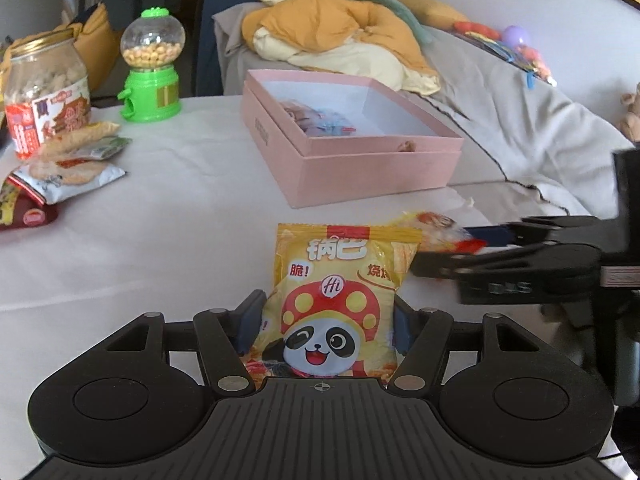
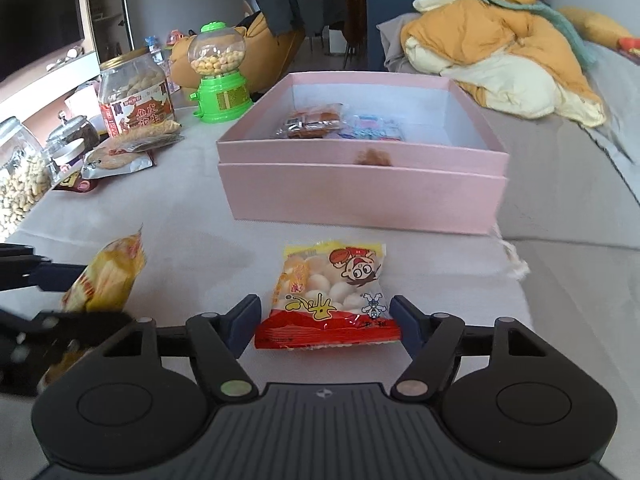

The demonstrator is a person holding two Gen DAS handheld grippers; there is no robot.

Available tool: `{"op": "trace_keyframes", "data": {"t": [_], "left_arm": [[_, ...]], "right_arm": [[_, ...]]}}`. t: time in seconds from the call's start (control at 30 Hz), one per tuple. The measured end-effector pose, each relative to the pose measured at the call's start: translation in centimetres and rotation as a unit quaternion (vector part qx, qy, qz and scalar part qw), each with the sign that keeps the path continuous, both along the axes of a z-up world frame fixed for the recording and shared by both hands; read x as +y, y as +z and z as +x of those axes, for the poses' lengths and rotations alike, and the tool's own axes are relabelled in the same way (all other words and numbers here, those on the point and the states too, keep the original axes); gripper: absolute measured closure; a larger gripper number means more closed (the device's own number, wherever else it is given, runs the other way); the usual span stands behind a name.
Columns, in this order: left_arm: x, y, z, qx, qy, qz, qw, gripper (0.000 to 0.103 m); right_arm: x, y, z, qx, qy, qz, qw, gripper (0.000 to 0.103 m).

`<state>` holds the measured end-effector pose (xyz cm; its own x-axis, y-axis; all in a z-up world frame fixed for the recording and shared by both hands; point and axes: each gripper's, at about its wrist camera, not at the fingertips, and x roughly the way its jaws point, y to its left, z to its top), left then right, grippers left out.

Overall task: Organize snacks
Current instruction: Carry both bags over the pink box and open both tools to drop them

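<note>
My left gripper is shut on a yellow panda snack packet and holds it upright above the white table; the packet also shows at the left of the right wrist view. My right gripper is shut on a red and yellow snack packet, its fingers touching both sides; this packet also shows in the left wrist view. The open pink box stands ahead of both grippers, with several small packets inside. It also shows in the left wrist view.
A green candy dispenser, a labelled snack jar and loose packets sit at the table's left. Glass jars of nuts stand at the far left. A sofa with an orange jacket lies behind the box.
</note>
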<state>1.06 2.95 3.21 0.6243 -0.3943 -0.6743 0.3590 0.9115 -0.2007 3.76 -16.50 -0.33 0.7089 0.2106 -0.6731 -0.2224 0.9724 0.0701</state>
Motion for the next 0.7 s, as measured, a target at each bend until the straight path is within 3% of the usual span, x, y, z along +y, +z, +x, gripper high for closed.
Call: {"op": "trace_keyframes", "data": {"t": [0.3,0.5,0.7], "left_arm": [[-2.3,2.2,-1.2,-0.032,-0.021,0.01,0.9992,0.035],[-3.5,3.3,-0.8,-0.055,-0.018,0.027,0.998,0.035],[-3.7,3.0,-0.4,-0.054,-0.02,0.032,0.9978,0.035]], "right_arm": [[-4.5,3.4,-3.6,-0.024,0.006,-0.006,1.0,0.032],[-4.5,6.7,-4.9,-0.061,0.02,-0.007,0.998,0.032],[-3.9,9.8,-5.2,-0.103,0.04,-0.011,0.994,0.032]]}}
